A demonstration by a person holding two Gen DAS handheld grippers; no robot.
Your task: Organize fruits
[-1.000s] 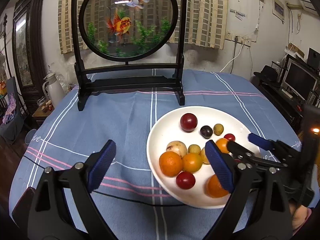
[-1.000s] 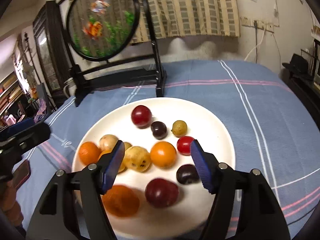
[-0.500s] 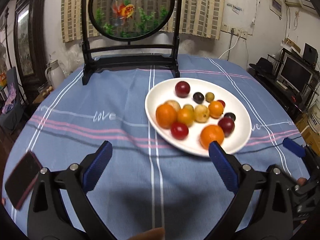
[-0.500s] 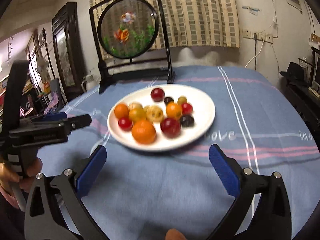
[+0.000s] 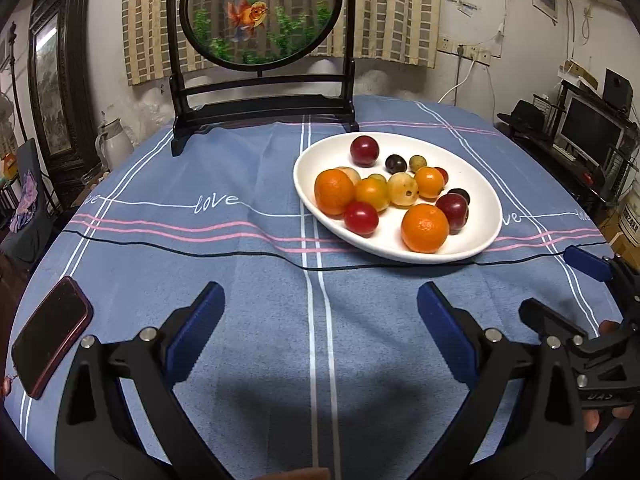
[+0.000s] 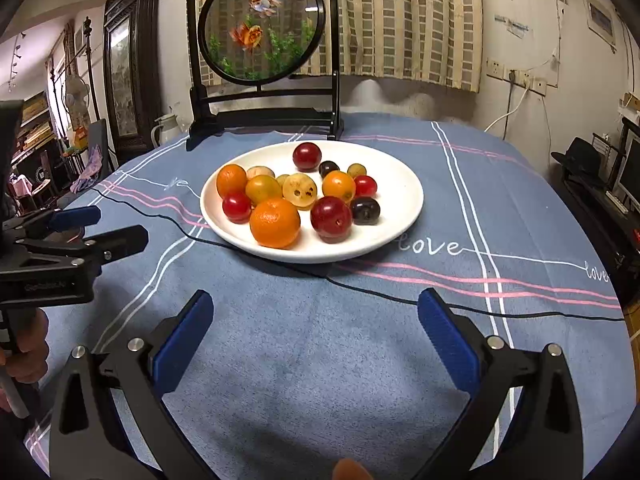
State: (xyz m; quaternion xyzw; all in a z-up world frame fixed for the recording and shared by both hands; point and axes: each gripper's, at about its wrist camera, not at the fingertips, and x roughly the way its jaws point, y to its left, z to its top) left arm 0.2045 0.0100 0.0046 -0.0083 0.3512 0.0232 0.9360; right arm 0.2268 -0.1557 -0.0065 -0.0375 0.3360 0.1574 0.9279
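Note:
A white plate (image 5: 486,216) (image 6: 400,216) sits on the blue tablecloth and holds several fruits: oranges (image 5: 425,228) (image 6: 275,222), red plums (image 5: 364,151) (image 6: 331,218), yellow fruits (image 5: 403,194) (image 6: 299,191) and dark plums (image 6: 365,210). My left gripper (image 5: 320,312) is open and empty, well short of the plate. My right gripper (image 6: 316,316) is open and empty, also short of the plate. Each gripper shows at the edge of the other's view, the right one (image 5: 588,268) and the left one (image 6: 92,232).
A black stand with a round goldfish panel (image 5: 260,12) (image 6: 262,24) stands behind the plate. A phone (image 5: 50,330) lies near the table's left edge. A thin black cable (image 5: 200,250) (image 6: 400,300) runs across the cloth under the plate's front.
Both grippers have pulled back from over the plate toward the near side of the table. All the fruit stays on the plate. Both stay open.

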